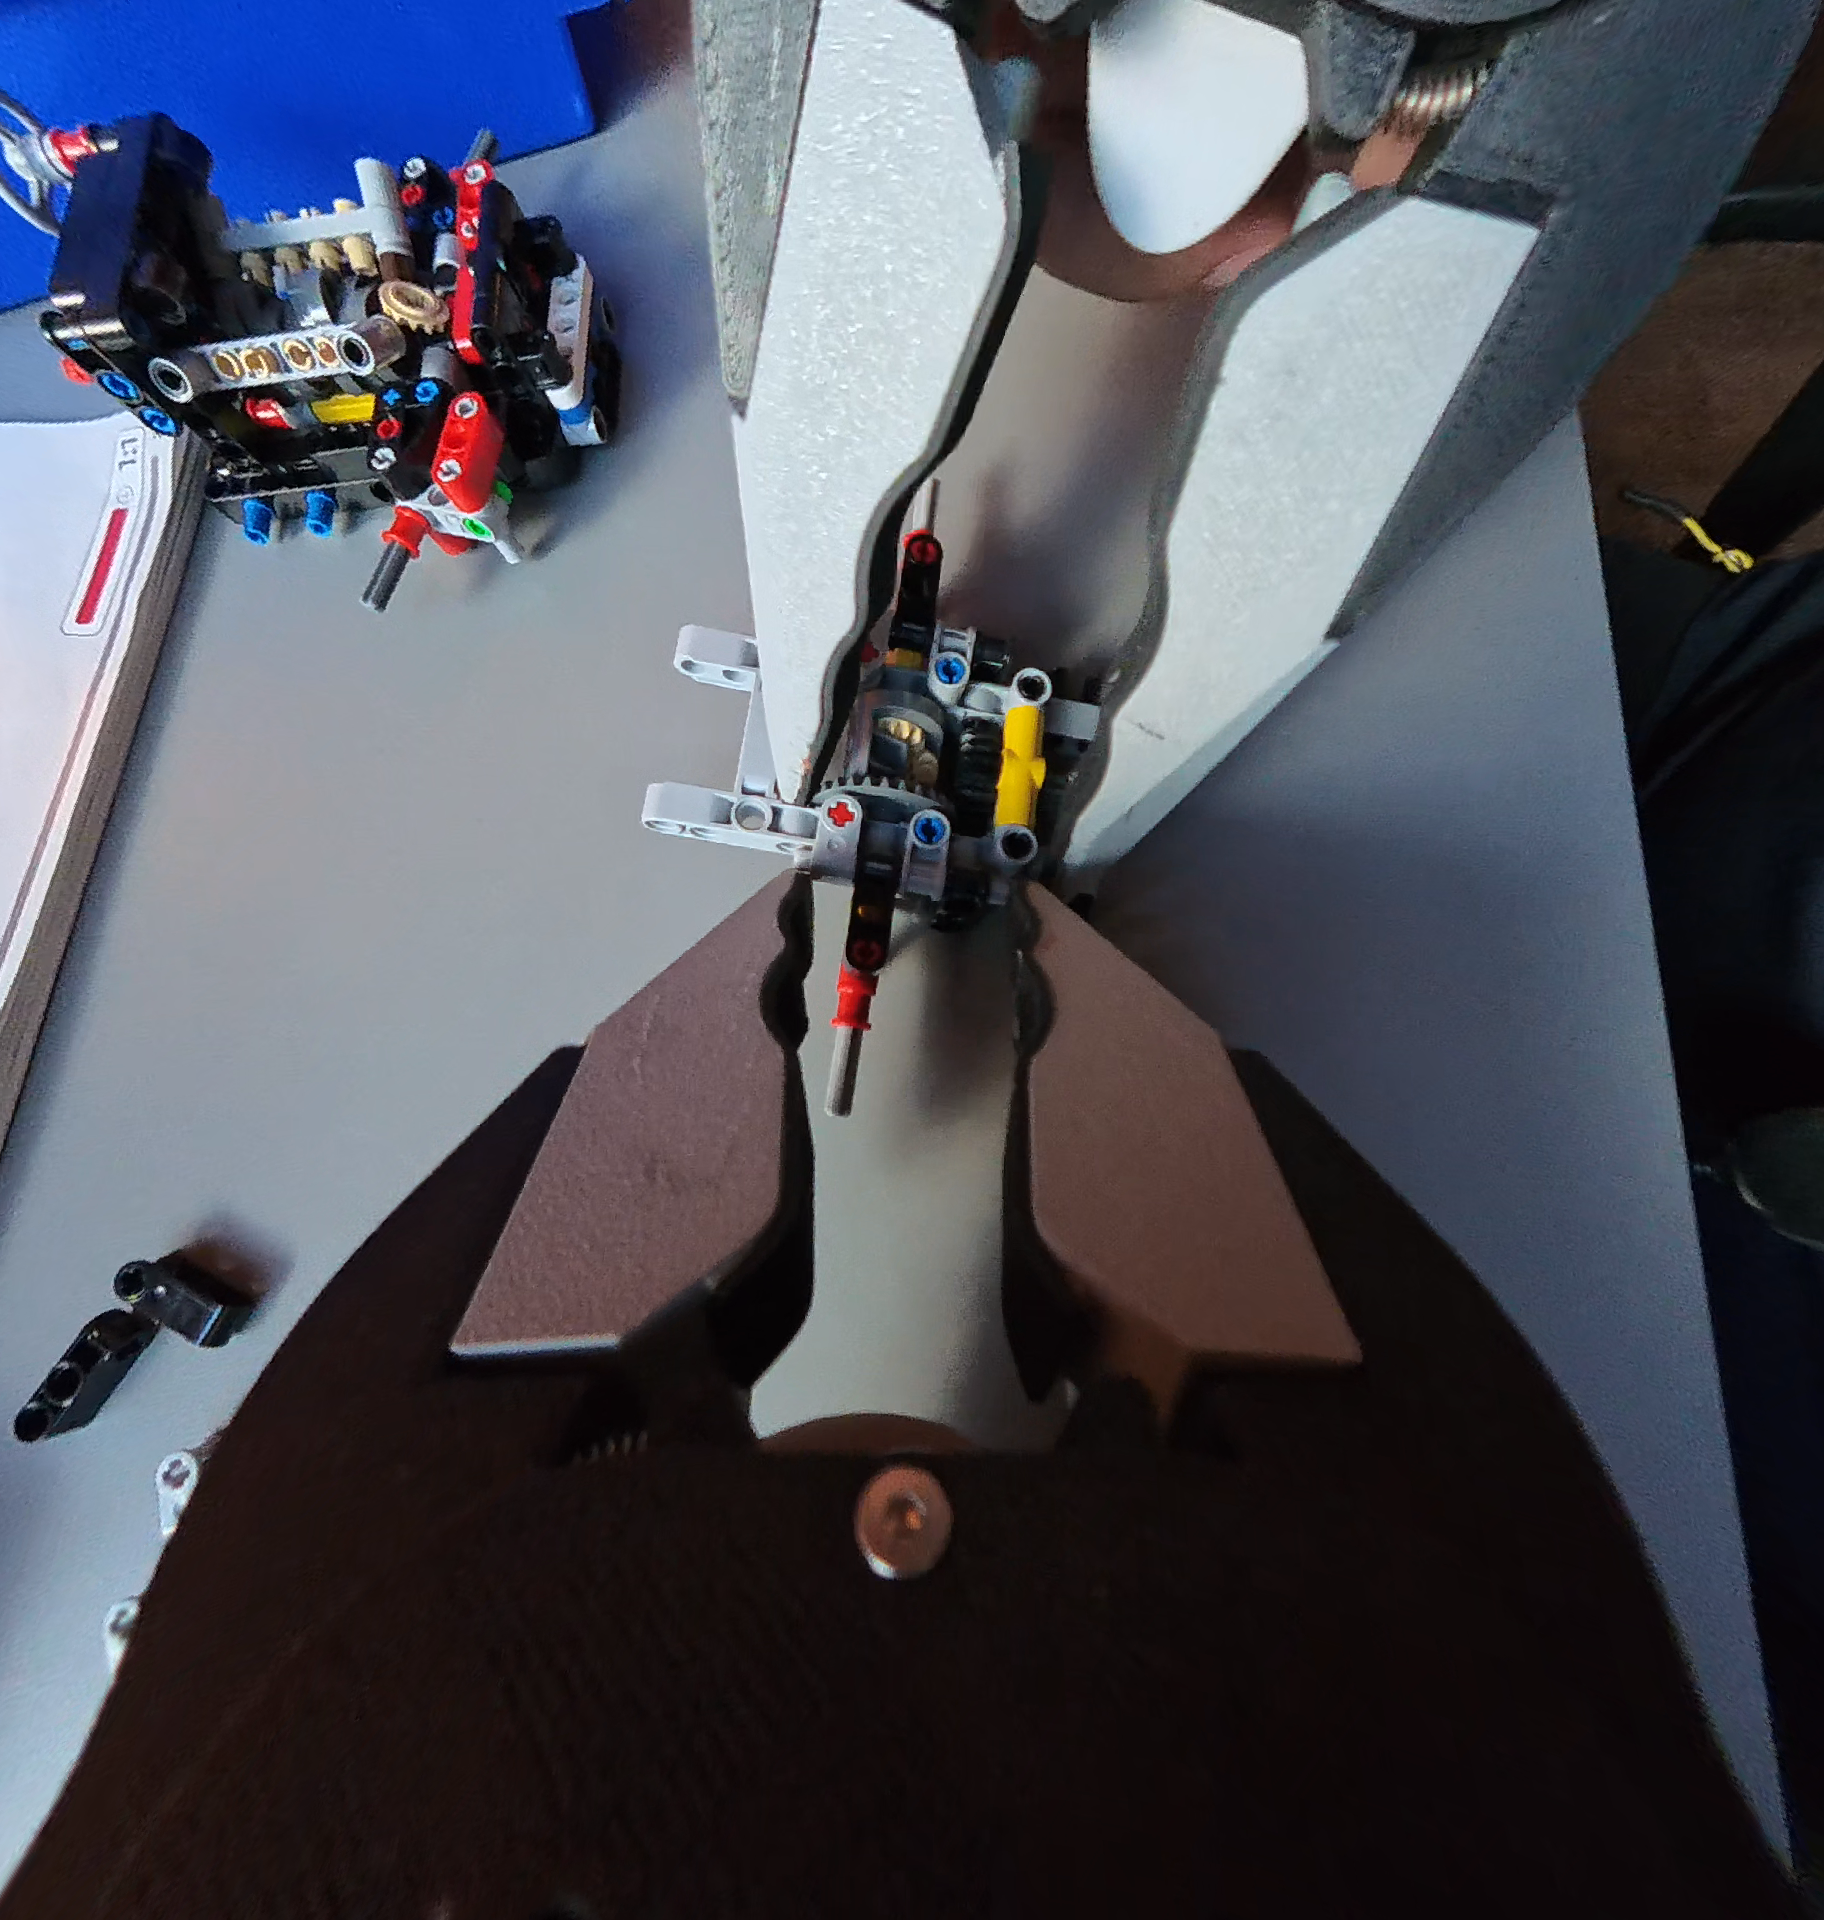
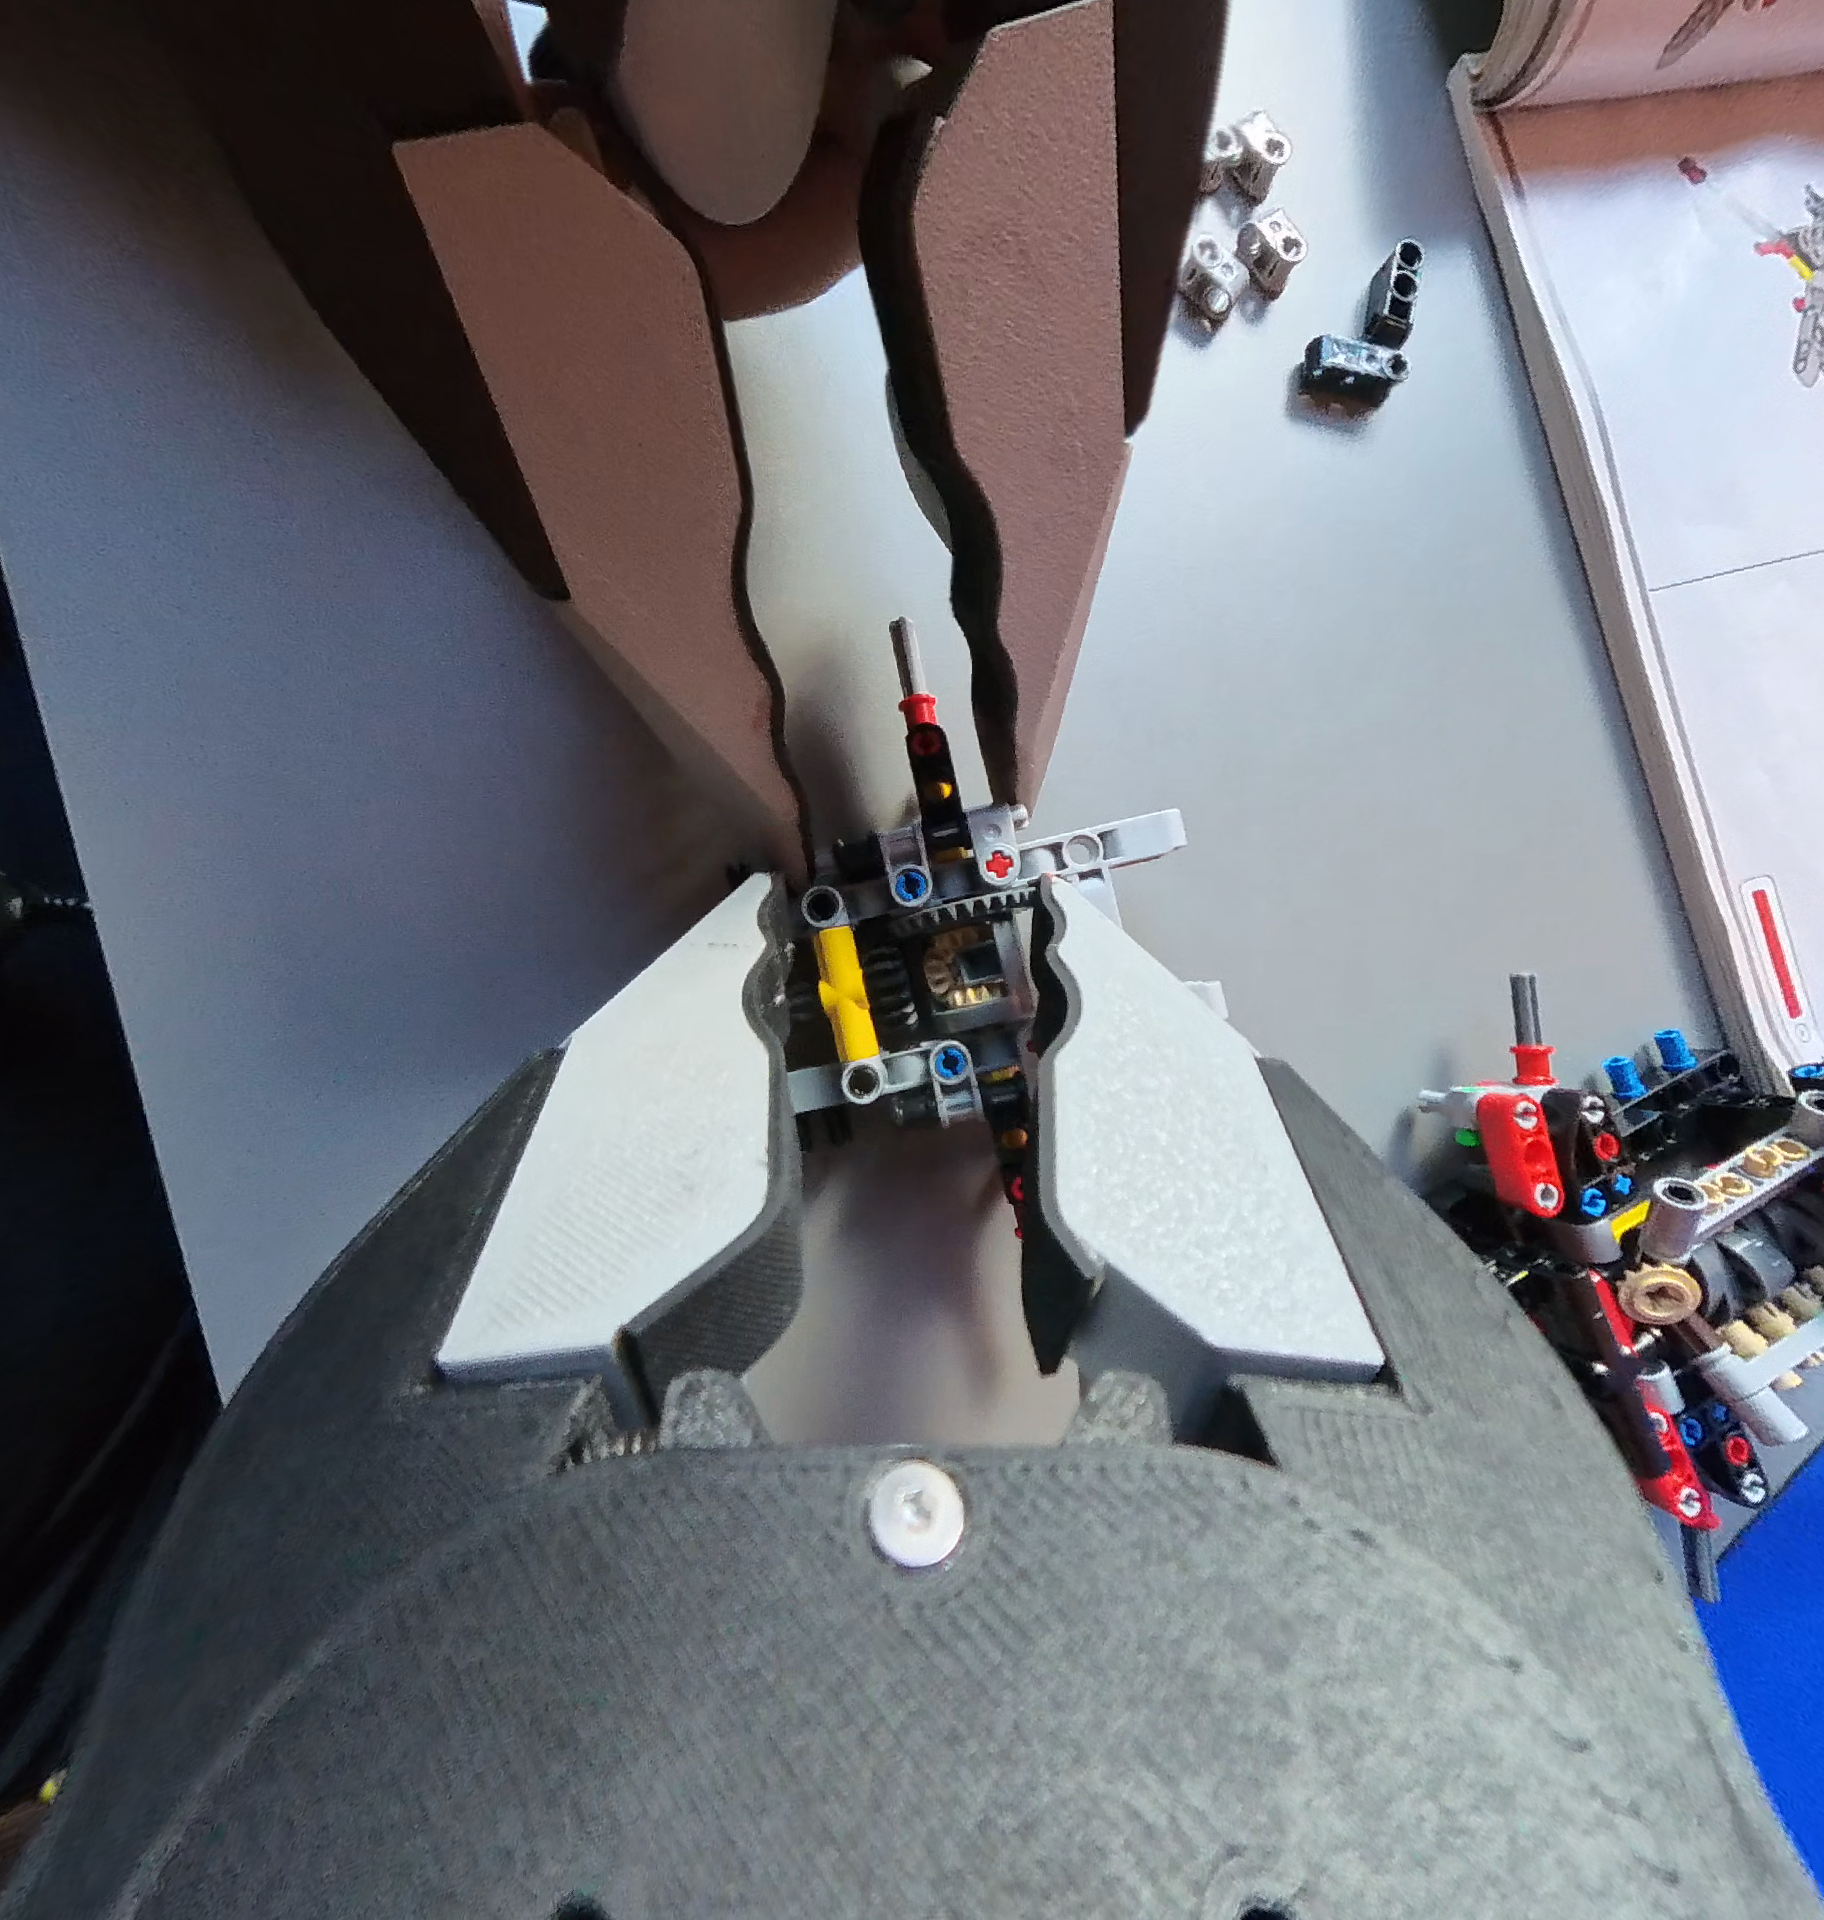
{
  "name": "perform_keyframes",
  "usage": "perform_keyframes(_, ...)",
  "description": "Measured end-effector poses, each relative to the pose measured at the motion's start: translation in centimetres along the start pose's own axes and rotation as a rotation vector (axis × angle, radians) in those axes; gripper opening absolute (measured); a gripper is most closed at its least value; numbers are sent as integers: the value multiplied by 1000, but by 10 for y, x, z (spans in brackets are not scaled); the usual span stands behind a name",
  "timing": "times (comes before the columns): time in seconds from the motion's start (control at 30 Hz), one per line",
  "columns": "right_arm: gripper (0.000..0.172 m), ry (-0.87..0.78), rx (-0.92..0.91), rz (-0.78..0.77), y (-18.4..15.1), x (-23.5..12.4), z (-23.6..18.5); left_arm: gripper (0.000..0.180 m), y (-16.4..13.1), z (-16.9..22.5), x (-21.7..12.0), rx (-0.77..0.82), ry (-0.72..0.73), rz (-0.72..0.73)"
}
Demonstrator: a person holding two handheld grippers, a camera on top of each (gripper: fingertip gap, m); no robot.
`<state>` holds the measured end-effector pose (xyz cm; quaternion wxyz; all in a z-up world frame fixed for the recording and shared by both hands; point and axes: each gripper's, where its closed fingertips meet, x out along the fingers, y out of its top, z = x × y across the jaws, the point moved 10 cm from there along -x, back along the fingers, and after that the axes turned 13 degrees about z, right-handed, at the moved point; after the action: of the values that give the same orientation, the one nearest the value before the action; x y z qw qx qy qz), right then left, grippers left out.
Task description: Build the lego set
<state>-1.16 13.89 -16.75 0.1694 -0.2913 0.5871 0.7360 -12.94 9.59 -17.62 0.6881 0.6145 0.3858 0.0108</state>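
Brown left gripper (image 1: 913, 894) and grey right gripper (image 2: 913, 997) both clamp the gear assembly (image 2: 918, 977); opposing pulls risk popping pins loose.

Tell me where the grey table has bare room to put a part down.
Bare grey tabletop lies between the open instruction booklet, the large multicoloured brick model and the small grey gear assembly. Around that assembly both grippers crowd in. Loose black connectors occupy the booklet's near end.

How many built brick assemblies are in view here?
2. A small gear assembly is held in the right claw, left claw at its end; a larger assembly stands on the table by the booklet.
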Motion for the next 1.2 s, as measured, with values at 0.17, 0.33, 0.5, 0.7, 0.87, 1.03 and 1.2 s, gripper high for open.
perform_keyframes(0.17, 47, -13, 3, 6, -1, 3, -2, 35, 0, -1, 0, 34, -4, 0)
perform_keyframes(0.33, 47, -48, -54, 32, -4, 3, -6, 34, 0, 2, 0, 83, 2, -2)
perform_keyframes(0.5, 47, -15, -39, 52, -6, 3, -2, 34, -2, -2, 0, 68, -30, 19)
perform_keyframes(0.7, 47, -30, -22, 67, -6, 4, -2, 34, -1, -4, -1, 43, -28, 12)
perform_keyframes(0.87, 47, -34, -15, 56, -4, 5, -2, 34, 0, -3, -1, 22, -11, -10)
perform_keyframes(1.03, 46, -28, -30, 37, -2, 6, -1, 33, -1, -3, -1, -7, -4, -2)
perform_keyframes(1.2, 45, 6, -82, -23, 3, 7, 1, 32, 0, -5, 0, -6, -7, -4)
